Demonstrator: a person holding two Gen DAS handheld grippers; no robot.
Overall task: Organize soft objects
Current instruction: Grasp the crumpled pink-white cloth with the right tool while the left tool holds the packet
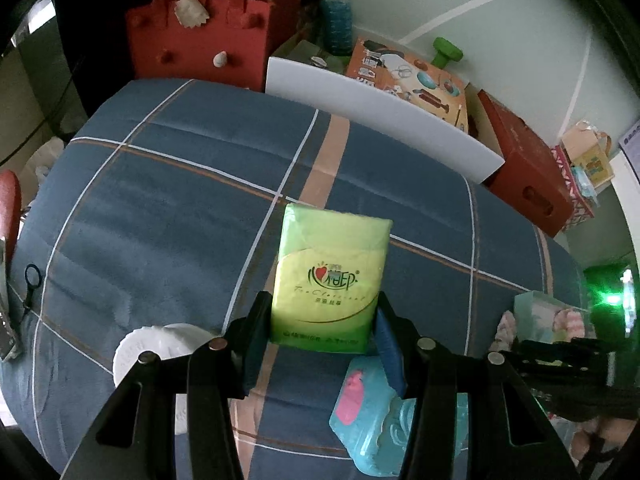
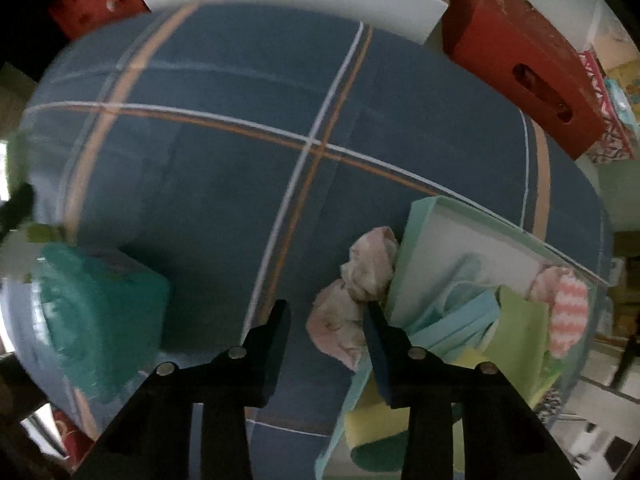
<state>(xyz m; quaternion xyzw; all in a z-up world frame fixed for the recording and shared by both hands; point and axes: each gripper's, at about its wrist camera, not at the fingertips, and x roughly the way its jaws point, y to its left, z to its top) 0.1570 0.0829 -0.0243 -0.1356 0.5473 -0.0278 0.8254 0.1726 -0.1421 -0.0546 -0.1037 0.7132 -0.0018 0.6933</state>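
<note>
Left wrist view: green plastic-wrapped tissue pack (image 1: pixel 332 280), held above the middle of the blue plaid cloth-covered tabletop (image 1: pixel 160 200). Light, squashy, slick film; best gripped across its narrow sides near the lower end. Left gripper (image 1: pixel 320 336) about half open, pads clamped on the pack's sides. Right gripper (image 2: pixel 326 332) partly open, holding nothing; one finger beside the crumpled pink cloth (image 2: pixel 360 292) by the tabletop's right edge.
</note>
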